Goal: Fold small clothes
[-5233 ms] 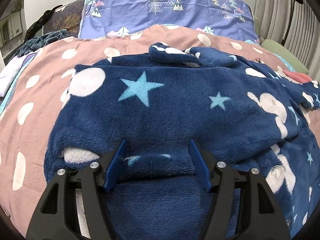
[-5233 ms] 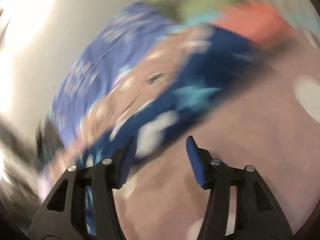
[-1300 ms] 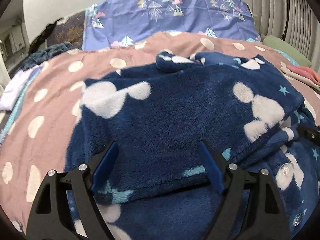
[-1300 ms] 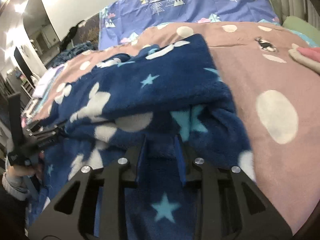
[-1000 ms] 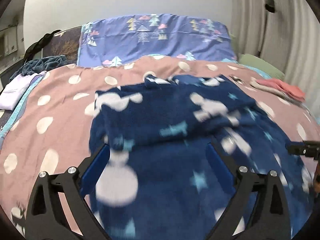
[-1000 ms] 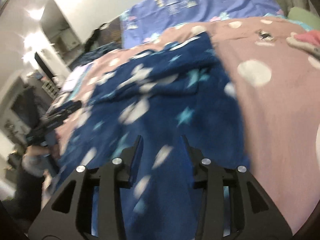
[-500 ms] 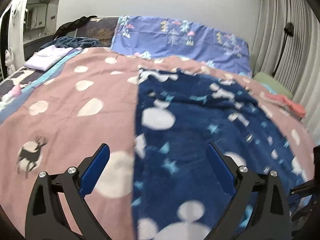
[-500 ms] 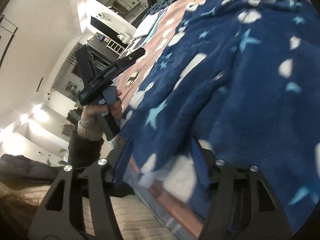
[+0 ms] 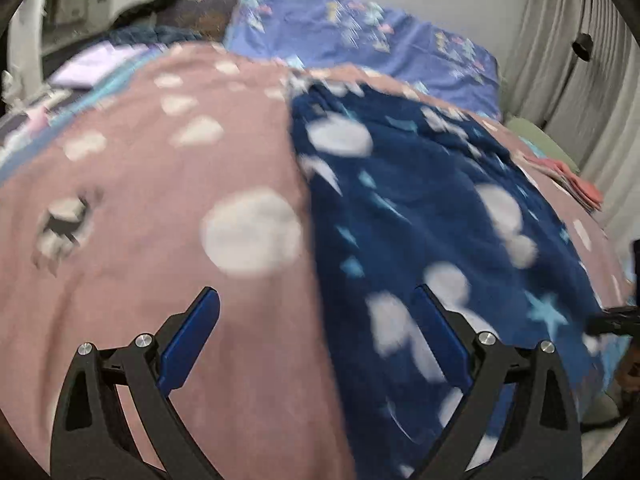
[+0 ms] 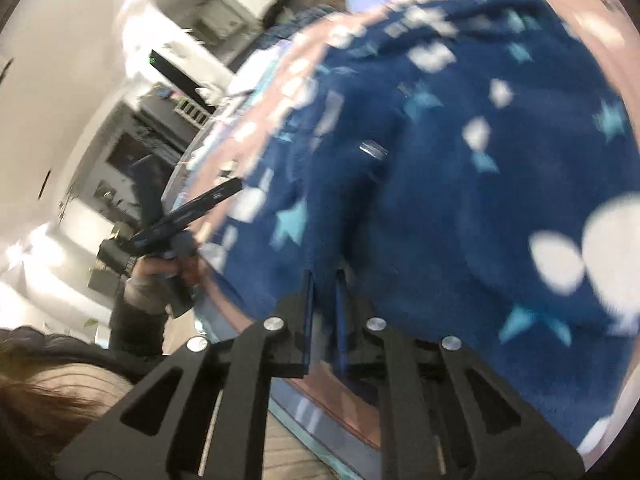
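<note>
A navy fleece garment point(image 9: 420, 208) with white blobs and pale blue stars lies spread over the bed. My left gripper point(image 9: 314, 292) is open wide above the garment's left edge, with pink bedspread under one finger and fleece under the other. In the right wrist view the garment point(image 10: 460, 160) fills the frame. My right gripper point(image 10: 324, 276) is at its near hem by the bed's edge. Its jaws are closing, nearly together, with a fold of fleece between them. A hand holds the left gripper point(image 10: 188, 212) off to the left.
The pink bedspread point(image 9: 160, 200) has white dots. A violet pillow point(image 9: 360, 36) with a tree print lies at the head. Folded pink cloth point(image 9: 568, 180) and a green item point(image 9: 536, 140) sit at the right by the curtain point(image 9: 580, 80). A person's sleeve point(image 10: 136, 324) is near.
The folded garment now lies spread out flat. My left gripper moved left to the garment's side edge. My right gripper swung to the near hem and went from open to nearly closed on fleece.
</note>
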`<state>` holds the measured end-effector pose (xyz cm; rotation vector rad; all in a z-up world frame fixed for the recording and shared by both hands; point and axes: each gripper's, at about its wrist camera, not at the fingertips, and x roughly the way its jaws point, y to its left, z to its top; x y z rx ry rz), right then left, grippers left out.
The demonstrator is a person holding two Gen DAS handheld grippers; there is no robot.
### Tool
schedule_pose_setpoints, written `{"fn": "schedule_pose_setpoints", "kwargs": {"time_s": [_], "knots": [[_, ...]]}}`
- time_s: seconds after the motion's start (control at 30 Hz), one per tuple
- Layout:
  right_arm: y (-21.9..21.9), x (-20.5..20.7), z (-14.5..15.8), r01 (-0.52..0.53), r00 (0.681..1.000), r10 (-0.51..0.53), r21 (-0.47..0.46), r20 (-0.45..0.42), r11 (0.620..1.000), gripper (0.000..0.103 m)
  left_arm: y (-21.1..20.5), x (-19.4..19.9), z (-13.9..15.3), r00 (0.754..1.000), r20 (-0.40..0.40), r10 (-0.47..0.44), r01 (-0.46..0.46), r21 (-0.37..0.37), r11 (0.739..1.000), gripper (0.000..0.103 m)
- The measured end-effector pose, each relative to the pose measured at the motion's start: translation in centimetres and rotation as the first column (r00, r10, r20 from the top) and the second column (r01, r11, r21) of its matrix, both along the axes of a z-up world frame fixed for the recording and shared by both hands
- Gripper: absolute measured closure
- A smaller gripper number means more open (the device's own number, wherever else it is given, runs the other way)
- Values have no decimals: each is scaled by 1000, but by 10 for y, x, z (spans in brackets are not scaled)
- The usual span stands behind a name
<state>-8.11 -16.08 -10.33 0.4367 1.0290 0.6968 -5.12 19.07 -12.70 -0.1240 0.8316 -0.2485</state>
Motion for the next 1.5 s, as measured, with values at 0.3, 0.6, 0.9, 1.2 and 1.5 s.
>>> {"fn": "schedule_pose_setpoints", "kwargs": {"time_s": [0.3, 0.6, 0.9, 1.2, 1.5], "knots": [[-94, -18, 27, 310, 947, -306, -27, 93, 950, 54, -14, -29, -8, 986, -19, -163, 159, -115, 980, 17], [-133, -28, -23, 351, 934, -345, 52, -98, 935, 49, -15, -28, -13, 980, -65, -188, 167, -247, 955, 55], [-104, 15, -19, 271, 962, -264, 118, -72, 955, 54, -41, 0, -12, 976, -35, -216, 201, -243, 949, 31], [-125, -1, 63, 253, 935, -319, 339, 156, 906, 90, -29, -9, 85, 948, 217, -234, 300, -359, 884, 87], [-141, -105, 154, 195, 816, -350, 351, 461, 916, 92, -23, -97, 179, 848, 474, -236, 401, -285, 870, 86]]}}
